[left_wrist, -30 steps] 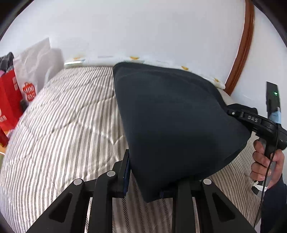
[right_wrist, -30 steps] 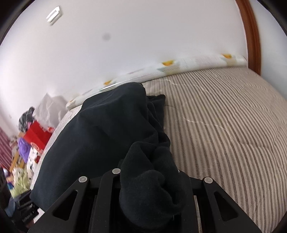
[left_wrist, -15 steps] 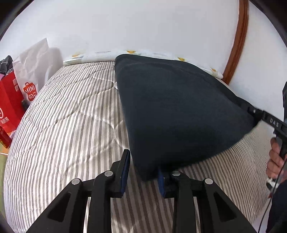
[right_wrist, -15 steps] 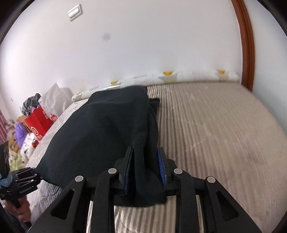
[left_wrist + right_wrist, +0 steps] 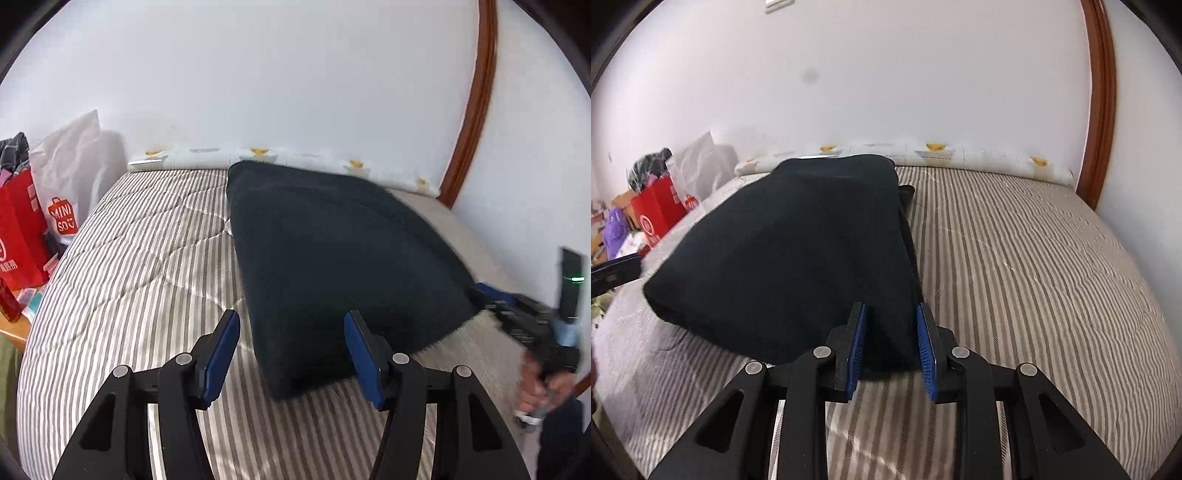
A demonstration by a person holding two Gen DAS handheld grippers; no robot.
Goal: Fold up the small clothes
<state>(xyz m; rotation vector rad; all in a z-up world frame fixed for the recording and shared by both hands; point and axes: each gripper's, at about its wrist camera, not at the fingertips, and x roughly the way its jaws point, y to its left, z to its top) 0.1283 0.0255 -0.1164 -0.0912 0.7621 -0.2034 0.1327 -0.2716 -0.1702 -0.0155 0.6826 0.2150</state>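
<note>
White-walled room, striped quilted bed | dark fleecy cloth, lifted a second ago, now lies folded flat mid-bed | left gripper jaws have just opened wide, corner between, untouched | right gripper narrowly pinches other corner.

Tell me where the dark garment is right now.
The dark garment lies on the striped bed cover, its far edge at the printed roll along the wall, its near corners between both grippers' fingers.
</note>
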